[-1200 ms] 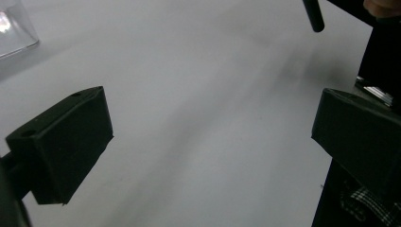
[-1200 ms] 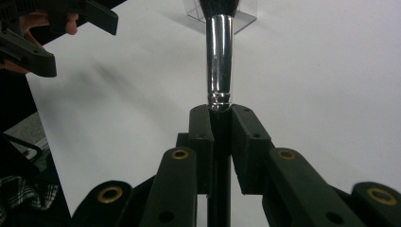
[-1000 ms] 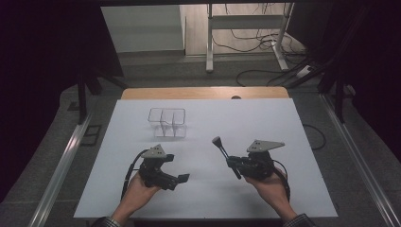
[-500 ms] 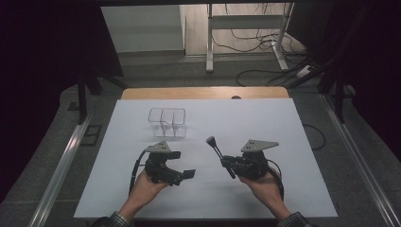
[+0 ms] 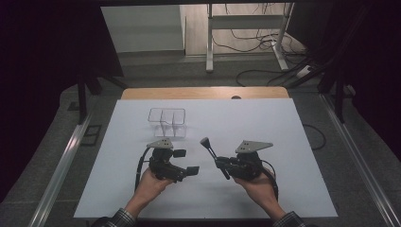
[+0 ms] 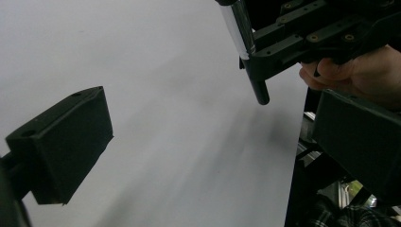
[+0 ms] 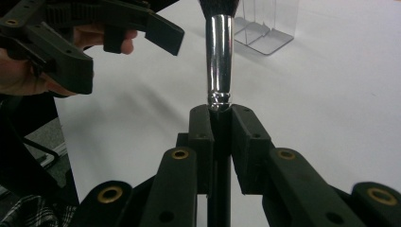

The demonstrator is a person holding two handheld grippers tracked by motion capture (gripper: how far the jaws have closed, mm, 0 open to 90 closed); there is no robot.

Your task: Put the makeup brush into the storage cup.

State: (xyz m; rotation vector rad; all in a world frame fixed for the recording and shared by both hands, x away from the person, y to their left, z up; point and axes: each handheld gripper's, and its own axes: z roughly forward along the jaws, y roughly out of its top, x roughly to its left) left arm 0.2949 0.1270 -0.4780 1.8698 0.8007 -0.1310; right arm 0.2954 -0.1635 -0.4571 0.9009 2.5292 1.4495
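A makeup brush (image 5: 211, 151) with a black handle, silver ferrule and dark bristle head sticks out up and to the left from my right gripper (image 5: 222, 166), whose jaws are shut on its handle. In the right gripper view the jaws clamp the handle just below the ferrule of the brush (image 7: 220, 61). My left gripper (image 5: 186, 162) rests low over the white table at centre-left, jaws open with nothing between them. In the left gripper view its jaws stand wide apart, and the brush (image 6: 259, 87) crosses the top, held by the right gripper (image 6: 265, 61). A clear plastic organiser (image 5: 167, 120) stands behind the left gripper.
The white table top (image 5: 283, 123) has bare room to the right and at the front. A wooden strip (image 5: 203, 92) runs along its far edge. Metal rails (image 5: 66, 156) flank the table, and cables lie on the floor beyond.
Both hands have drifted slightly toward each other: the left gripper to the right, the right gripper with the brush to the left. Jaw states look the same.
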